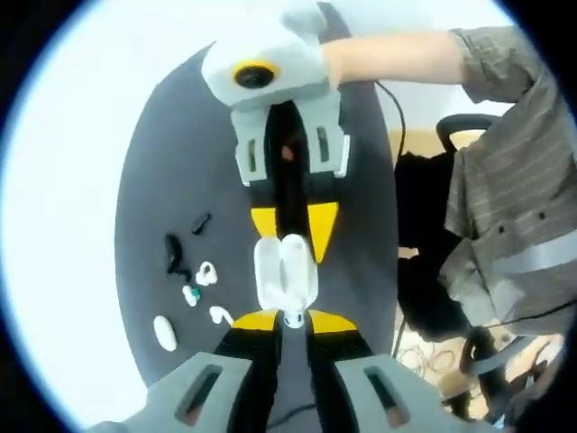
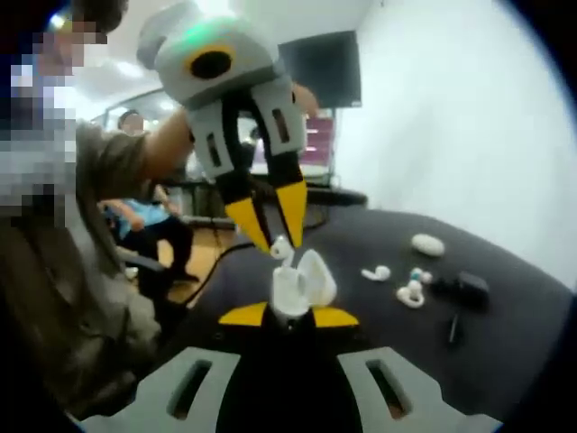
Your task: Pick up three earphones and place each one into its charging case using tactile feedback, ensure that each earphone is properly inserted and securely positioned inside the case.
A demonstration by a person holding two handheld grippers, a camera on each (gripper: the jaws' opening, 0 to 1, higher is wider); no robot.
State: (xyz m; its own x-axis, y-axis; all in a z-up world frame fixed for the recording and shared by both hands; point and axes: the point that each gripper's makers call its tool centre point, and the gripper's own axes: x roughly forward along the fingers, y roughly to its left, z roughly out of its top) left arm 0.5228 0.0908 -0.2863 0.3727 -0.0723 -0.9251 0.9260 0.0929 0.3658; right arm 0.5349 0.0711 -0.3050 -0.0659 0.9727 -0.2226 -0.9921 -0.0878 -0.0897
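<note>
1 open white case (image 2: pixel 302 284) upright in right gripper (image 2: pixel 288 317), pinched. Left gripper (image 2: pixel 273 233) nips 1 earphone (image 2: pixel 280 247), stem down, above it. 5 loose pieces on mat (image 2: pixel 505 307).

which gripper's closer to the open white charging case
Right. The right gripper grips the open case between its jaws; the left gripper hangs just above it, holding an earphone.

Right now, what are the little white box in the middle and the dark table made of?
The open white charging case looks like smooth, glossy hard plastic: it has rounded edges and catches the light. The dark tabletop looks matte, maybe a fabric or rubbery mat, since it shows no sharp reflections; I can't tell which. The yellow fingertips of the left gripper look like plain, dull plastic.
</note>
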